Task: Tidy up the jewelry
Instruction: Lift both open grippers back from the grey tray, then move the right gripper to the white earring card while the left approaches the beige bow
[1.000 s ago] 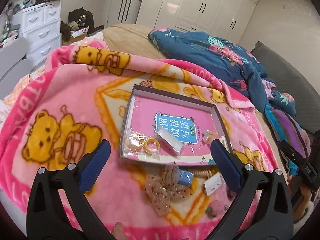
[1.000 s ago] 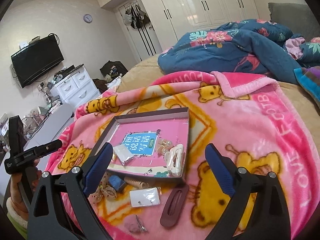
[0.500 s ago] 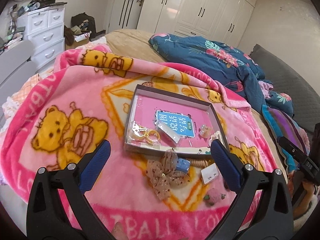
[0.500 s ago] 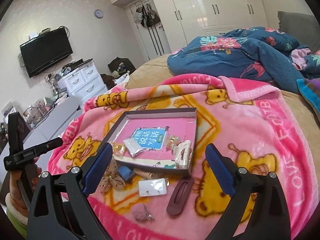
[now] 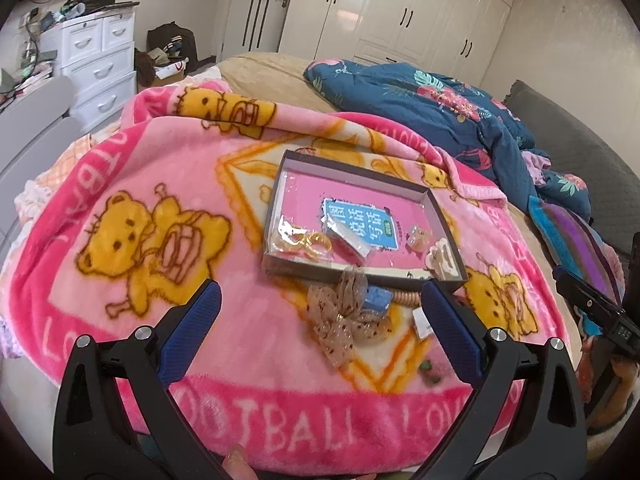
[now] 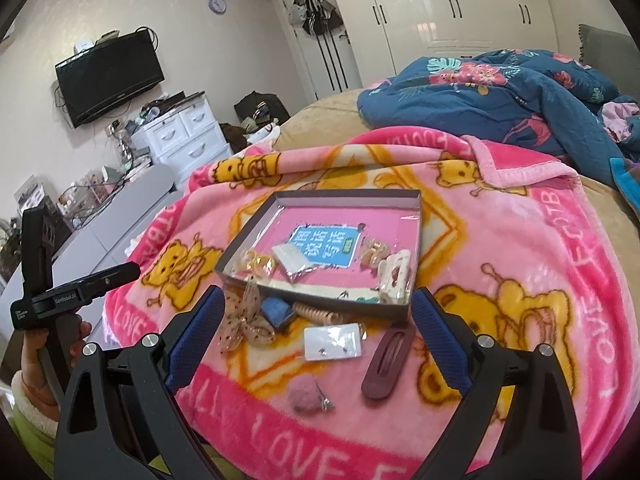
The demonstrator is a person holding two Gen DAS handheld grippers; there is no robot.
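Note:
A shallow grey box [image 5: 288,158] [image 6: 416,204] with a pink floor lies on the pink bear blanket. Inside it are gold rings [image 5: 308,242], a clear packet [image 6: 294,260], a small amber clip [image 6: 372,254] and a cream claw clip [image 6: 394,276]. In front of the box lie a beige dotted bow [image 5: 340,320] [image 6: 244,320], a blue piece [image 6: 276,310], a coiled hair tie [image 6: 316,314], a white earring card [image 6: 334,342], a maroon snap clip [image 6: 386,360] and a pink pom-pom [image 6: 306,394]. My left gripper [image 5: 320,316] and right gripper [image 6: 316,324] hover open and empty, short of the items.
A crumpled blue floral duvet [image 5: 420,108] lies behind the blanket [image 5: 120,184]. White drawers [image 5: 100,64], a wall television [image 6: 108,76] and cupboards stand at the room's far side. The other gripper's handle shows at each view's edge: [image 5: 592,308], [image 6: 72,296].
Both grippers have drawn back and up from the bed, so the box and loose items look smaller and farther. Both stay open; nothing was picked up.

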